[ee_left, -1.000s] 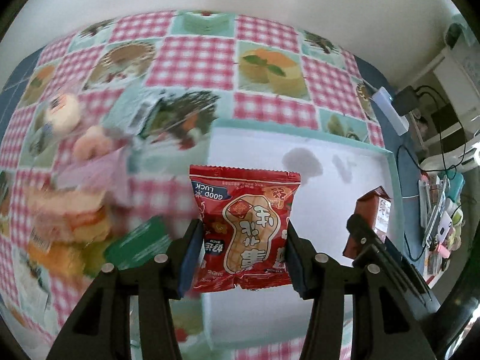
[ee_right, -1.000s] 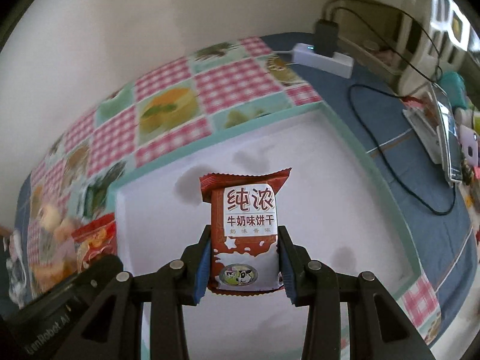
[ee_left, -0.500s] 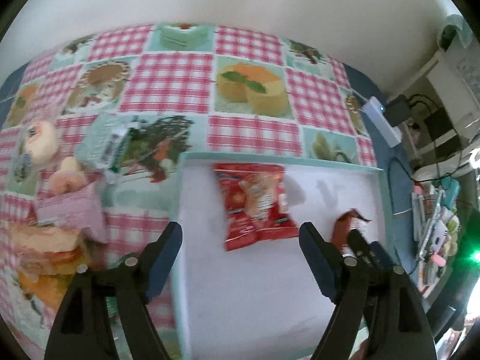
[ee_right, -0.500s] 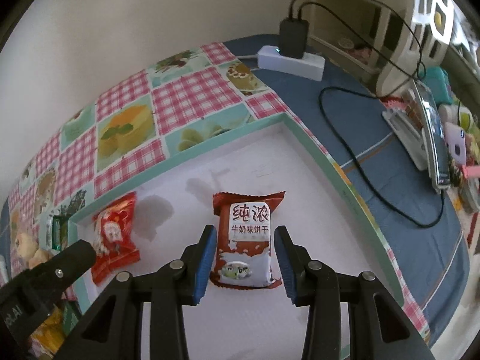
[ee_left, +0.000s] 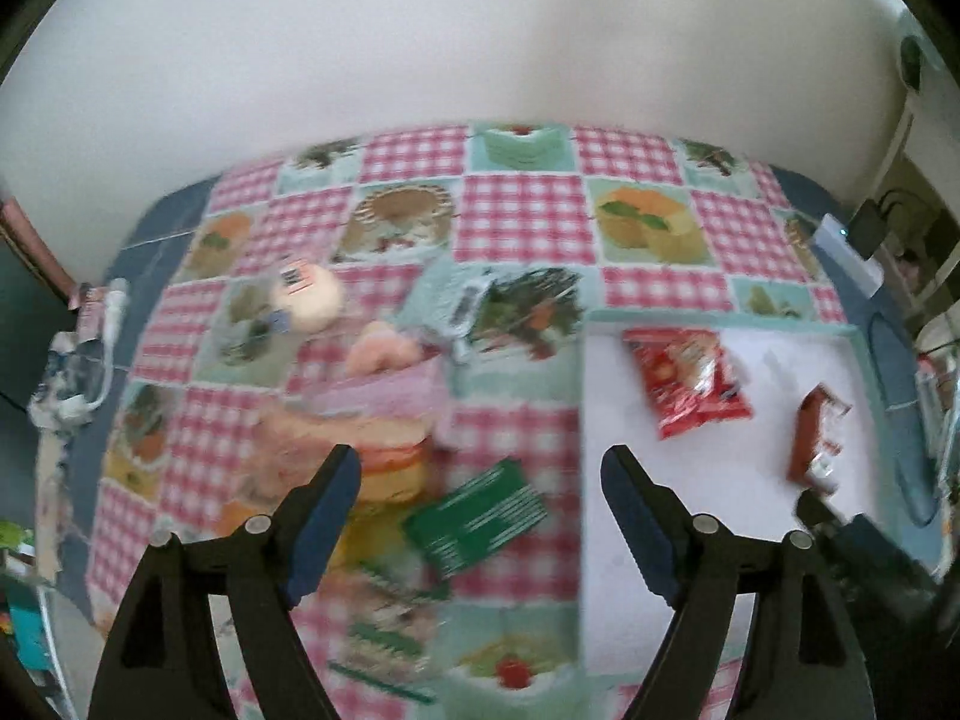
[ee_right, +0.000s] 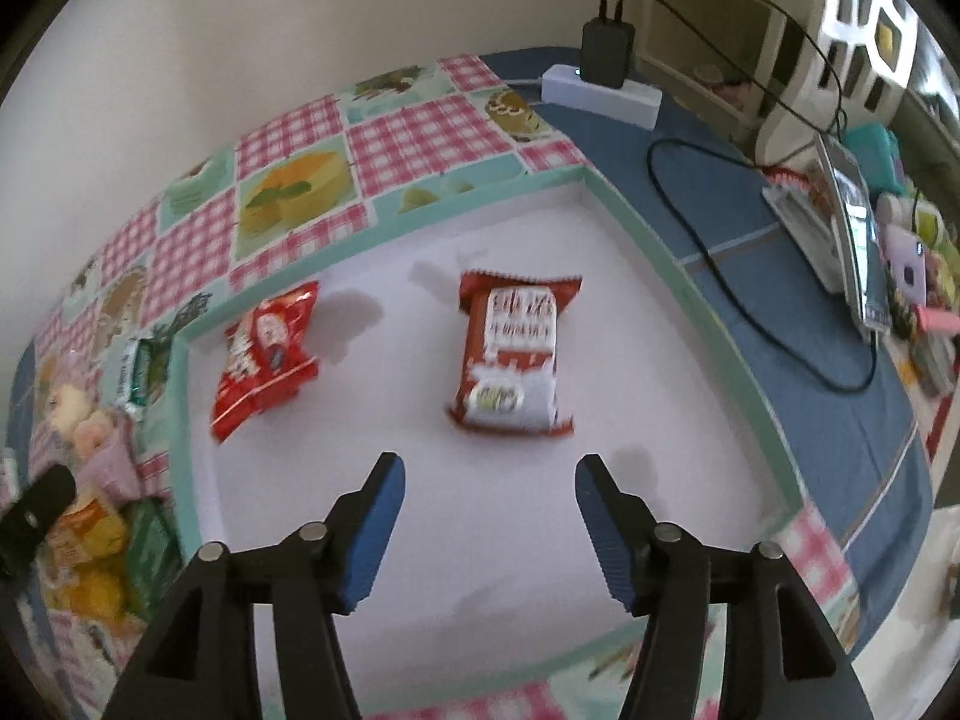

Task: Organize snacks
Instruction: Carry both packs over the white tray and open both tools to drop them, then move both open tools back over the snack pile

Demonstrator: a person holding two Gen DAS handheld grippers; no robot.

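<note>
Snacks [ee_right: 509, 354] laid in the tray [ee_right: 708, 306].
Both tongs, left [ee_left: 481, 483] and right [ee_right: 489, 489], are spread; nothing is held.

The right gripper [ee_right: 489, 510] hangs over the white tray [ee_right: 630, 204] with its blue-padded jaws spread wide and nothing between them. Inside the tray, just beyond the jaws, a brown-and-white biscuit packet [ee_right: 515, 354] lies flat. To its left, well apart, a red snack bag [ee_right: 264, 357] lies near the tray's left wall. Outside that wall, a heap of assorted snacks [ee_right: 99, 516] sits on the checked tablecloth [ee_right: 420, 132], blurred. Right of the tray, a black cable [ee_right: 750, 300] loops over the blue surface [ee_right: 810, 420]; beyond the tray's far corner, a white power strip [ee_right: 600, 90] carries a black charger [ee_right: 607, 51]
</note>
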